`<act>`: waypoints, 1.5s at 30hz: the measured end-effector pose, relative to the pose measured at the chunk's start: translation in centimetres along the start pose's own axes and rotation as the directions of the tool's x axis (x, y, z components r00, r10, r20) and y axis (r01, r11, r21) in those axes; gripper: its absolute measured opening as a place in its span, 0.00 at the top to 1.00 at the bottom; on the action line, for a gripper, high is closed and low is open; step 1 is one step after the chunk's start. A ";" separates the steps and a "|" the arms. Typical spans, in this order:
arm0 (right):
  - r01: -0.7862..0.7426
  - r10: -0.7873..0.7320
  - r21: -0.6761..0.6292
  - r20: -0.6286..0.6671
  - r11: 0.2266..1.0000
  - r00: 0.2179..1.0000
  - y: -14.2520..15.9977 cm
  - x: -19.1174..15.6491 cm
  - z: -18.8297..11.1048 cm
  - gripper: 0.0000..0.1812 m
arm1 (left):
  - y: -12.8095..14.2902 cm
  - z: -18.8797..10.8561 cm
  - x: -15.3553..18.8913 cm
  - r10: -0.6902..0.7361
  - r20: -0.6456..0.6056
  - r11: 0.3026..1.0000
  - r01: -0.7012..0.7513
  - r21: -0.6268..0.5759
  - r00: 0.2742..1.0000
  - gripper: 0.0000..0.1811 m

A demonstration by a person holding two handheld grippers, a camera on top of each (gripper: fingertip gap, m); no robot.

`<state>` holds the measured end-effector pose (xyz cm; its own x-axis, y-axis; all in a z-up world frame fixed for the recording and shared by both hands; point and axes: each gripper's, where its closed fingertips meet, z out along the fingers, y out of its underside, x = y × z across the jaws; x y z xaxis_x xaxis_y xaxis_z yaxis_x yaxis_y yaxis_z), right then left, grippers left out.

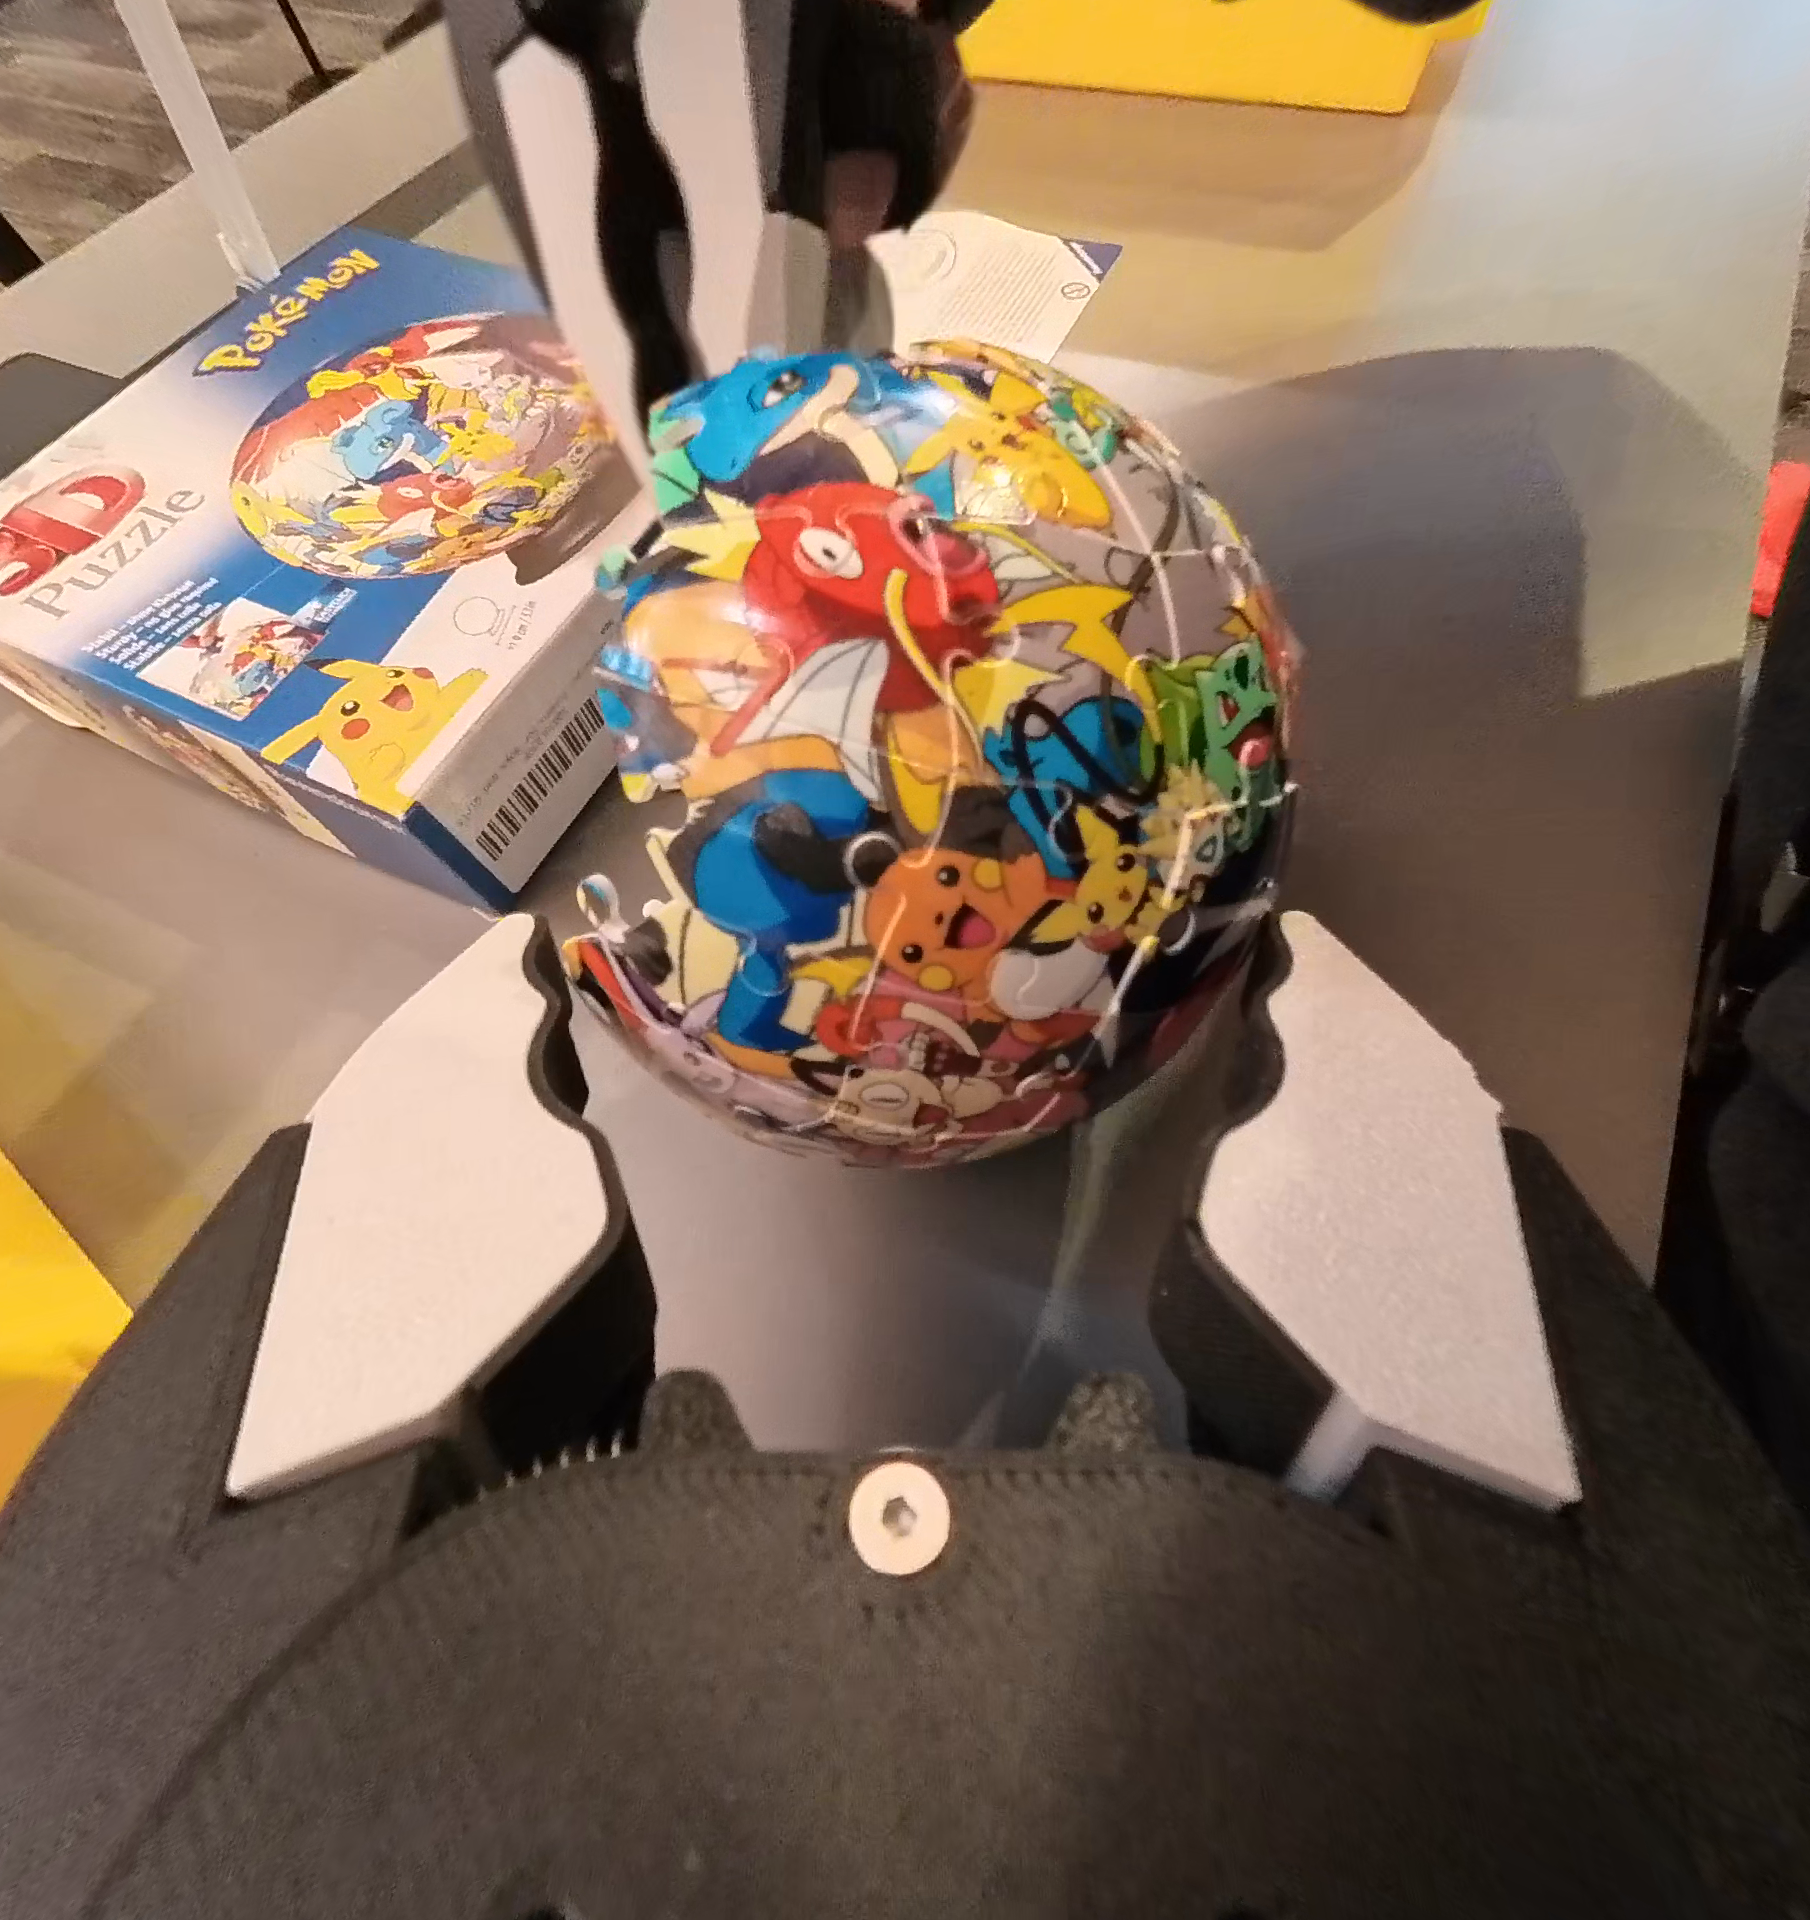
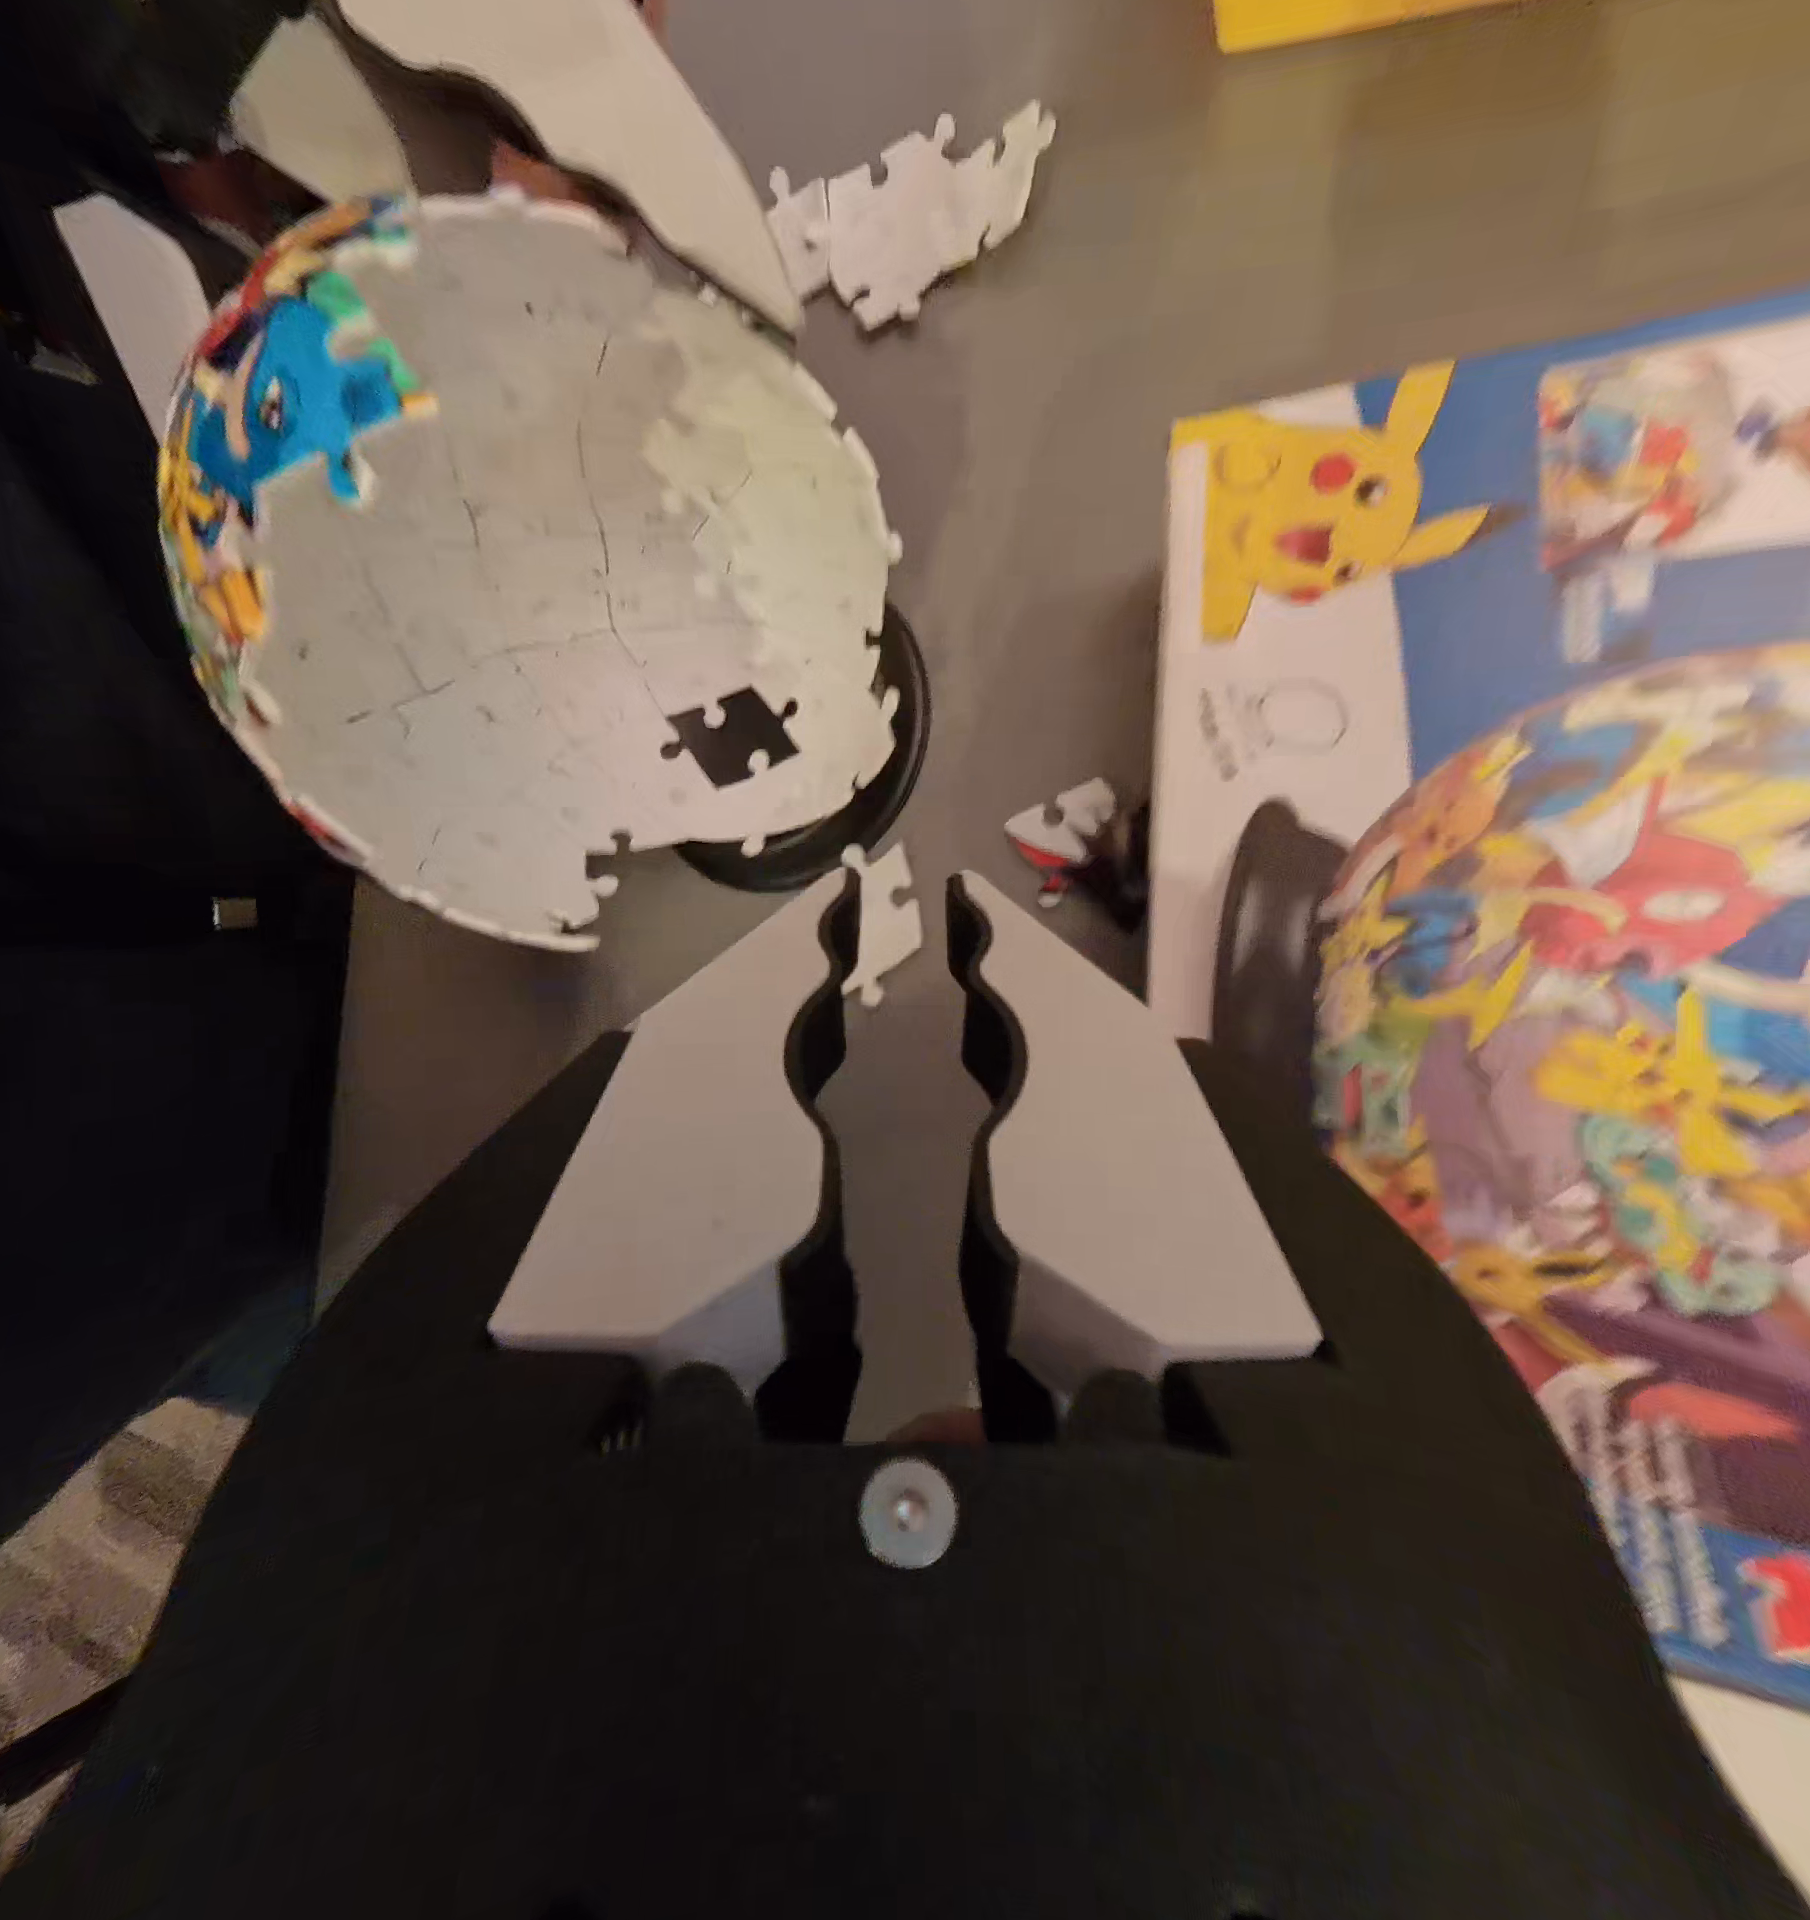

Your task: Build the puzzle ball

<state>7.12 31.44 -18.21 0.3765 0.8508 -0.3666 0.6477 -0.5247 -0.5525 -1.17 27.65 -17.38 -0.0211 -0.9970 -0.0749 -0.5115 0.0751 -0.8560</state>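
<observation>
Left wrist view: the puzzle ball (image 1: 932, 769) sat between the spread fingers of the left gripper (image 1: 916, 935), whose tips pressed its lower sides, clamping it above the grey table (image 1: 205, 987). Its outer face was glossy and crowded with bright cartoon creatures in red, blue, yellow and green, the seams between pieces faintly visible; the left edge was ragged with unfilled tabs. The puzzle box (image 1: 288, 582) lay just beside it.

Right wrist view: the ball (image 2: 527, 561) appeared as an open shell, white inside, with one piece-shaped hole near a black ring stand (image 2: 880, 769) below. The right gripper (image 2: 901, 894) had its fingers nearly together, a loose white piece (image 2: 885, 930) against the left tip; whether it was pinched could not be told. More white pieces (image 2: 911, 218) lay farther off on the table.
</observation>
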 end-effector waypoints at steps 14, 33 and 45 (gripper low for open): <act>0.066 -0.073 -0.047 -0.165 0.997 0.984 4.5 -0.7 3.8 0.97 | 0.0 0.0 0.1 0.008 0.005 1.000 -0.007 -0.010 1.000 0.33; 0.152 -0.153 -0.016 -0.124 0.988 0.980 3.4 -1.4 4.8 0.89 | 0.0 0.0 0.1 0.008 0.005 1.000 -0.008 -0.009 1.000 0.33; 0.063 -0.053 0.061 -0.150 0.996 0.987 3.8 -1.0 4.5 1.00 | 0.0 0.1 0.1 0.009 0.005 1.000 -0.009 -0.009 1.000 0.33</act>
<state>6.24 28.46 -23.27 0.4367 0.8722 -0.2203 0.6282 -0.4710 -0.6193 -1.08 27.54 -17.42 -0.0216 -0.9962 -0.0849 -0.5186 0.0838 -0.8509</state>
